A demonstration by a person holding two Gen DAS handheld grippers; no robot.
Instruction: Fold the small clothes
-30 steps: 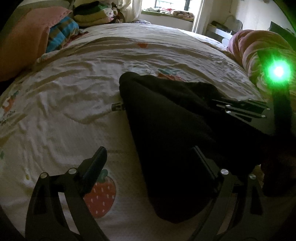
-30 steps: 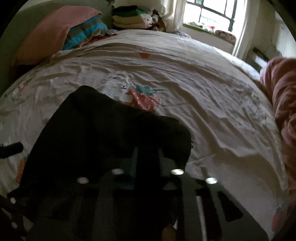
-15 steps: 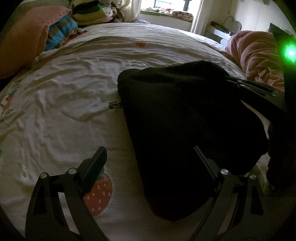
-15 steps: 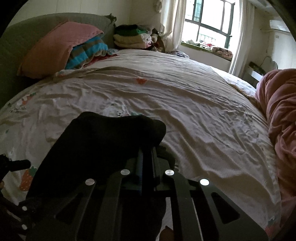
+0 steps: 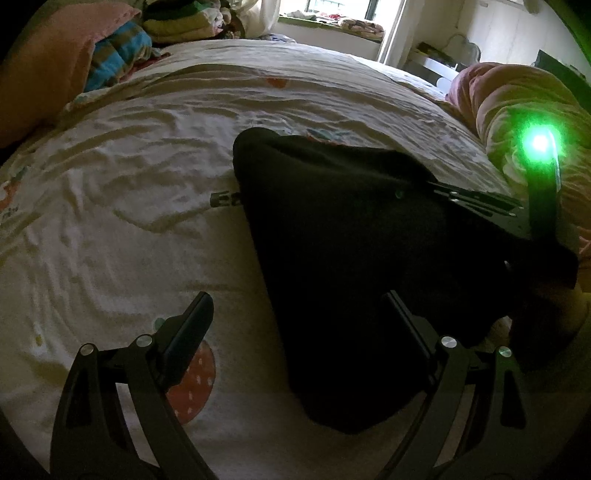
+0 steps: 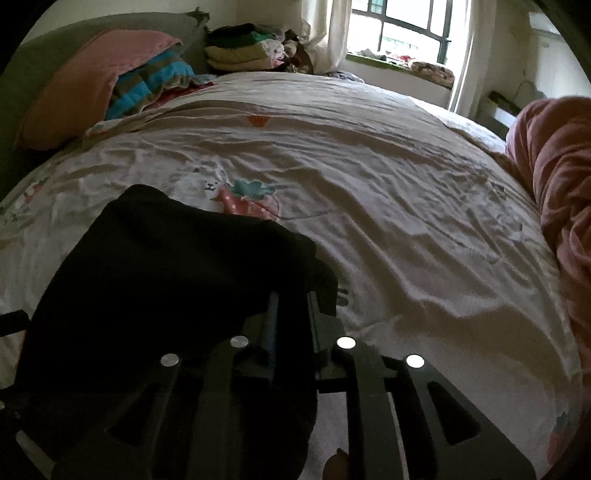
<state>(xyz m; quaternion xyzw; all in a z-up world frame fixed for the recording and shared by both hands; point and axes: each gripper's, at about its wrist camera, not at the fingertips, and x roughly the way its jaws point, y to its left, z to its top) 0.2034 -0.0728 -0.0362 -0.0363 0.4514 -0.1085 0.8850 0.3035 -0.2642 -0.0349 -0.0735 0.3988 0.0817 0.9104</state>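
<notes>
Bed (image 6: 388,206) fills the room, spread with a rumpled cream sheet printed with strawberries and small cartoon animals. Everything else is placed against that bed. Along its right edge lies a bunched pink duvet (image 6: 557,177). At its far left corner a pink pillow (image 6: 92,81) leans on a striped blue and brown blanket (image 6: 147,88), and beside them, against the far wall, sits a stack of folded clothes (image 6: 243,51). A barred window (image 6: 402,26) lets daylight in beyond the bed's far end.

On the near part of the bed lies the black garment (image 5: 351,258), a small dark piece of clothing, its far left corner flat on the sheet and its right side raised off it. A small label (image 5: 225,199) pokes out from its left edge onto the sheet.

The right gripper (image 6: 291,295) pinches the raised right edge of the garment; its jaws stand nearly together with cloth between them and are just beginning to part. A green light (image 5: 539,142) glows on that tool in the left wrist view.

The left gripper (image 5: 299,314) hovers over the near end of the garment with its jaws spread wide, one finger (image 5: 192,328) above a printed strawberry (image 5: 192,384), the other over the black cloth, gripping nothing.
</notes>
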